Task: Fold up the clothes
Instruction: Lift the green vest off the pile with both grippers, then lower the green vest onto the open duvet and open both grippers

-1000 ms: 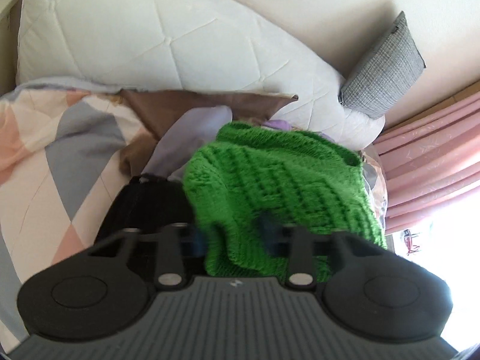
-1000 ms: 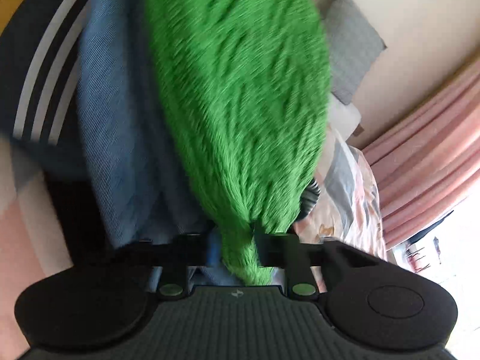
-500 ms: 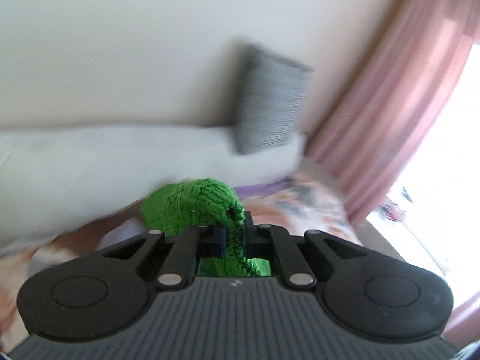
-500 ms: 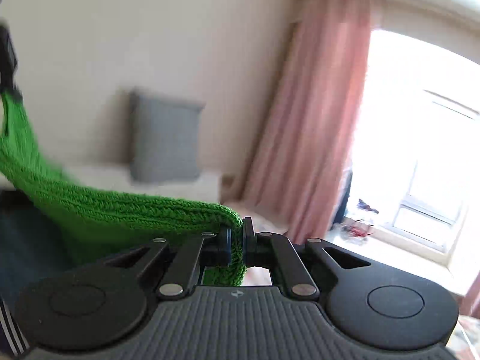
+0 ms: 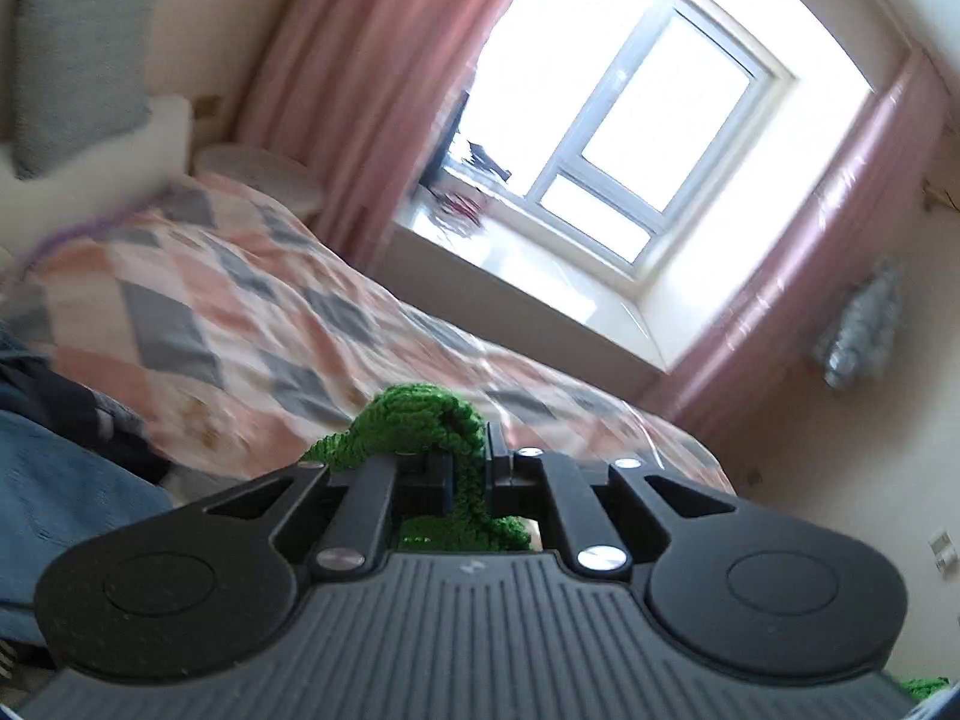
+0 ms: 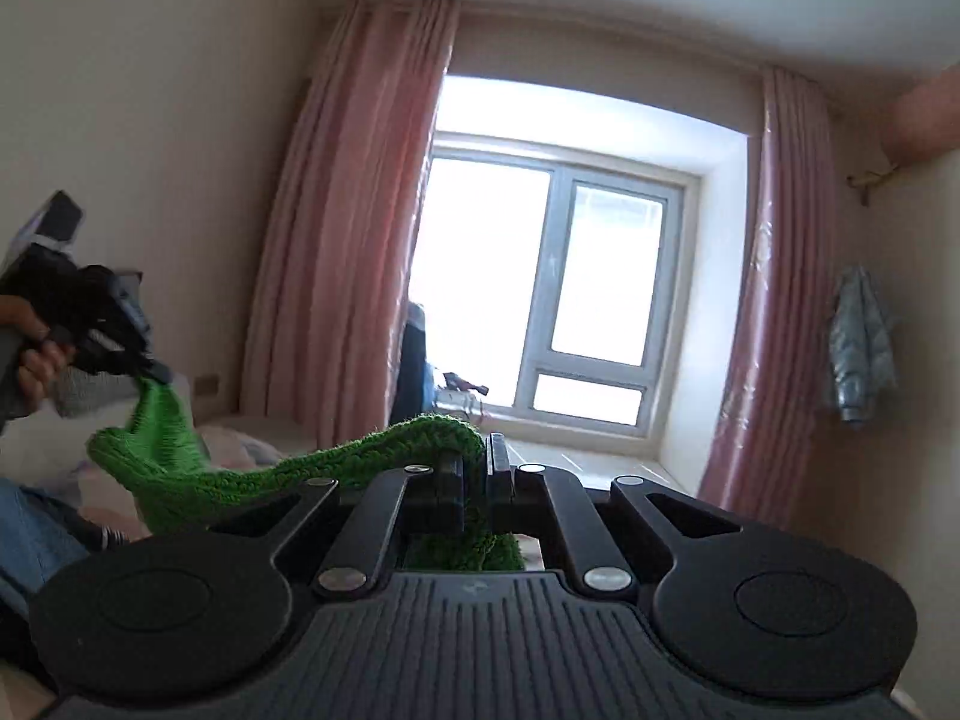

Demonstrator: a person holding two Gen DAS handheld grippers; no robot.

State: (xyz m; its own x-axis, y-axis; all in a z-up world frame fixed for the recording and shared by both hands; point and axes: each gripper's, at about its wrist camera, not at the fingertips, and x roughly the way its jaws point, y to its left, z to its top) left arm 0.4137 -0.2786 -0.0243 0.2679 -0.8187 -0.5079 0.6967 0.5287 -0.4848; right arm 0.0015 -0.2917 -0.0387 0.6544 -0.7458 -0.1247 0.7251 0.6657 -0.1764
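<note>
Left gripper (image 5: 469, 474) was clamped on a fold of the green knit sweater (image 5: 429, 420); jaws nearly together with the knit bunched up over the fingertips and more of it showing below between the linkage arms. Right gripper (image 6: 477, 474) was likewise closed on the sweater's edge (image 6: 432, 429), fabric pinched between the jaws. In the right wrist view the sweater ran leftward from the right gripper as a sagging band, off the bed, up to the left gripper (image 6: 157, 373), which showed at the left edge held in a person's hand (image 6: 36, 354); a bunch of the knit hung from its tip. So the garment was suspended in the air between the two grippers, slack in the middle. Just left and below in the left wrist view: blue denim fabric (image 5: 60, 498) and a dark garment (image 5: 66, 408) lay on the bed, blurred. Behind them the bed (image 5: 240, 324) had a checked pink, grey and white cover. Farther back, a grey cushion (image 5: 78, 60) leaned on the wall above a white pillow (image 5: 96, 180). Far side: pink curtains (image 6: 354, 228) on both sides of a bright window (image 6: 564, 294) with a white sill. Something pale blue-grey (image 6: 861, 342) hung on the wall right of the window, too blurred to identify.
</note>
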